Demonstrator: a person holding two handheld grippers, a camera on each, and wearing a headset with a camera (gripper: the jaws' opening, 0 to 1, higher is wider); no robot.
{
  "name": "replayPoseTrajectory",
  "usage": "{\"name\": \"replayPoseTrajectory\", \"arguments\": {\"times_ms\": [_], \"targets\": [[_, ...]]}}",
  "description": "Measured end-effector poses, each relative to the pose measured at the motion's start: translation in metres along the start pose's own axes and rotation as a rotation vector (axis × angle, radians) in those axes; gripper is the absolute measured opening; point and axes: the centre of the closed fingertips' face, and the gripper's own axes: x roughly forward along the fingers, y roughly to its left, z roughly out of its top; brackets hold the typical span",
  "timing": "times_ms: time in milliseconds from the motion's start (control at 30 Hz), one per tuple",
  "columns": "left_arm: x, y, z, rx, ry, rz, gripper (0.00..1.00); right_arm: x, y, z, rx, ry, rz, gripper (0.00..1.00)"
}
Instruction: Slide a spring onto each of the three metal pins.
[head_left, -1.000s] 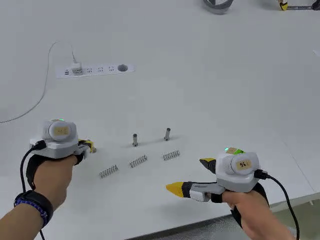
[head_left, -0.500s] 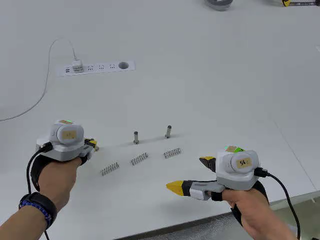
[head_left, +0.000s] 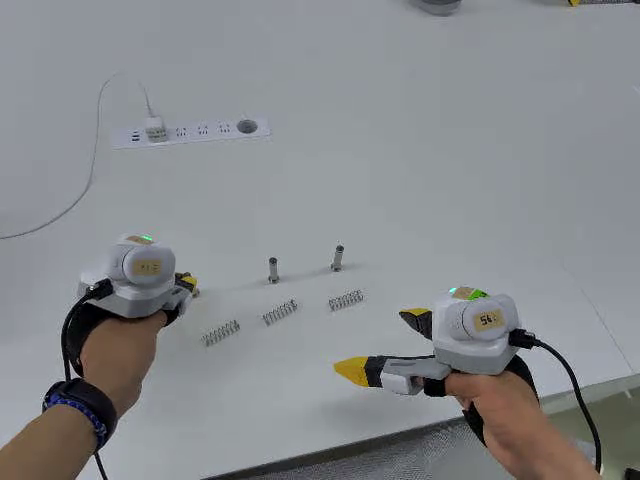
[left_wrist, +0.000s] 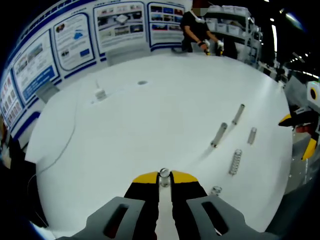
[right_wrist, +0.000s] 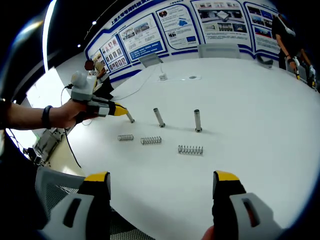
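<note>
Left claw (left_wrist: 163, 179): clenched on left pin (left_wrist: 163, 173). Right claw (head_left: 383, 347): released, empty. Advice: pinch right spring (head_left: 345, 299) mid-length, keep coil axis in line with pin top.

1. A wide white workbench (head_left: 420, 150) carries a white power strip (head_left: 190, 131), which lies flat with a white plug block in its left end.
2. From the power strip a thin white cable (head_left: 80, 190) loops off toward the bench's left edge.
3. A round grey disc (head_left: 247, 127) sits at the power strip's right end.
4. Beyond the power strip, past the bench's far edge, stands a wall of blue-and-white poster boards (right_wrist: 165, 30), with a grey chair back (right_wrist: 217, 50) in front of it.
5. Far to the right of the power strip are shelves of pale boxes (left_wrist: 235, 25), where a person in a dark top (left_wrist: 197, 30) stands at the bench.
6. Bright strip lights (left_wrist: 275, 35) shine above those shelves.
</note>
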Motion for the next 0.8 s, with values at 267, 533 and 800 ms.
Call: {"name": "replayPoseTrajectory", "arguments": {"times_ms": [267,533,800], "targets": [[0.0,0.001,-0.001,0.001,-0.005,0.004,0.08,0.001,-0.001,-0.002,-0.003,0.001,0.0,0.85],[0.003,0.001,-0.009,-0.005,0.01,0.0,0.08,0.002,0.0,-0.004,-0.005,0.006,0.004,0.85],[0.004,0.002,-0.017,-0.012,0.023,0.002,0.08,0.002,-0.002,-0.005,0.001,0.005,0.002,0.85]]}}
